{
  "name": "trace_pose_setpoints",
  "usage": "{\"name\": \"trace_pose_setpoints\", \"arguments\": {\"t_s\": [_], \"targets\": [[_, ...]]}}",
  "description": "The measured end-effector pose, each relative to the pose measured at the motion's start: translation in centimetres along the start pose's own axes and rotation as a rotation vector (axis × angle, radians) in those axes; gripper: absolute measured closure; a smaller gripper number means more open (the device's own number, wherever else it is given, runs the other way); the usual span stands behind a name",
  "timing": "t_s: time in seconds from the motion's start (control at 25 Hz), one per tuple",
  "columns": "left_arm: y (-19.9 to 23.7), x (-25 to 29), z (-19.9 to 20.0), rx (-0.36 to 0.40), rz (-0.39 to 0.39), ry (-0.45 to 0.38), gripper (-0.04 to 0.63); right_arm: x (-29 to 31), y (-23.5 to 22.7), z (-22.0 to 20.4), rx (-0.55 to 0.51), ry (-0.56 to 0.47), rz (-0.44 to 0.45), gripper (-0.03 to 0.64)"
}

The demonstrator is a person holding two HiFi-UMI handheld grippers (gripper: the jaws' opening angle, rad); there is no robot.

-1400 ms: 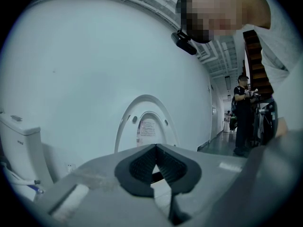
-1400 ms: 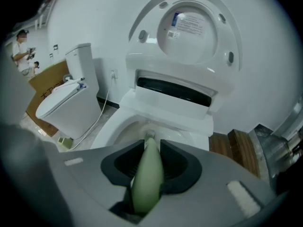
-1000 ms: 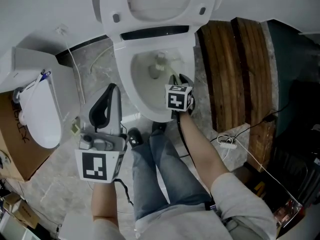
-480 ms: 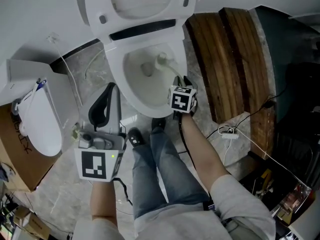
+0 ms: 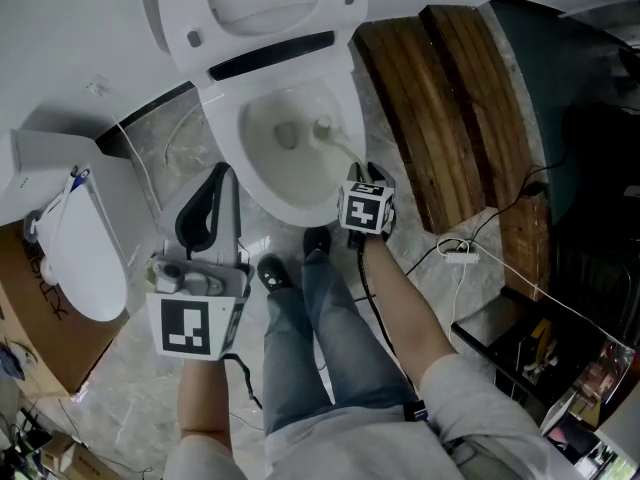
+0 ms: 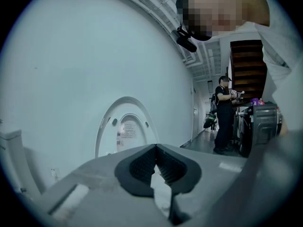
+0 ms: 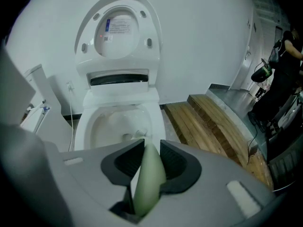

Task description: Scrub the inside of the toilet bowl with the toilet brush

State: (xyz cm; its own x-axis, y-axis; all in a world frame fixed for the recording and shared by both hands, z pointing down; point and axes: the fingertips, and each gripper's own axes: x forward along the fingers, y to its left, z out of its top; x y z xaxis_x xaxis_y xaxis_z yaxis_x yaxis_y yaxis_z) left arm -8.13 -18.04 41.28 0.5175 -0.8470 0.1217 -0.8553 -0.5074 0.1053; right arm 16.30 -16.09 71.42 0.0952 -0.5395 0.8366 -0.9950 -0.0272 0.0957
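Right gripper [image 7: 151, 149] clamping toilet brush [image 7: 147, 181], head partly hidden in bowl [image 7: 81, 126]

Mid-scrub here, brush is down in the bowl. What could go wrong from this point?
The right gripper clamps the toilet brush only by its smooth handle; hard scrubbing could twist it loose. Its brush head is low in the toilet bowl; a fast flick may splash the shoes or the power strip on the floor.

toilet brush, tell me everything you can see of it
The toilet brush has a pale green, smooth, plastic-looking handle, clamped between the right gripper's jaws. It slants down and forward into the toilet bowl, where its whitish bristle head sits low inside. Whether it touches the porcelain is unclear.
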Motion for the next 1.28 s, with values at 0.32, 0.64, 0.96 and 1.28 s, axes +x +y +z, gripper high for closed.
{"name": "trace_pose_setpoints", "arguments": {"t_s": [0.32, 0.64, 0.96, 1.28], "targets": [[-1.2, -1.1, 0.3, 0.003, -0.044, -0.006, 0.591, -2.1, -0.5, -2.9, -0.001, 0.016, -0.009, 0.512], [-1.9, -2.2, 0.2, -0.011, -0.082, 0.005, 0.591, -3.9, -0.5, -5.2, -0.002, 0.044, -0.006, 0.513], [-1.0, -2.7, 0.3, -0.008, -0.070, -0.001, 0.591, -5.0, 0.0, -7.2, -0.058, 0.087, 0.011, 0.512], [-0.4, -3.5, -0.3, -0.015, -0.057, 0.023, 0.591, -5.7, 1.9, -8.4, -0.161, 0.116, 0.087, 0.514]]}}
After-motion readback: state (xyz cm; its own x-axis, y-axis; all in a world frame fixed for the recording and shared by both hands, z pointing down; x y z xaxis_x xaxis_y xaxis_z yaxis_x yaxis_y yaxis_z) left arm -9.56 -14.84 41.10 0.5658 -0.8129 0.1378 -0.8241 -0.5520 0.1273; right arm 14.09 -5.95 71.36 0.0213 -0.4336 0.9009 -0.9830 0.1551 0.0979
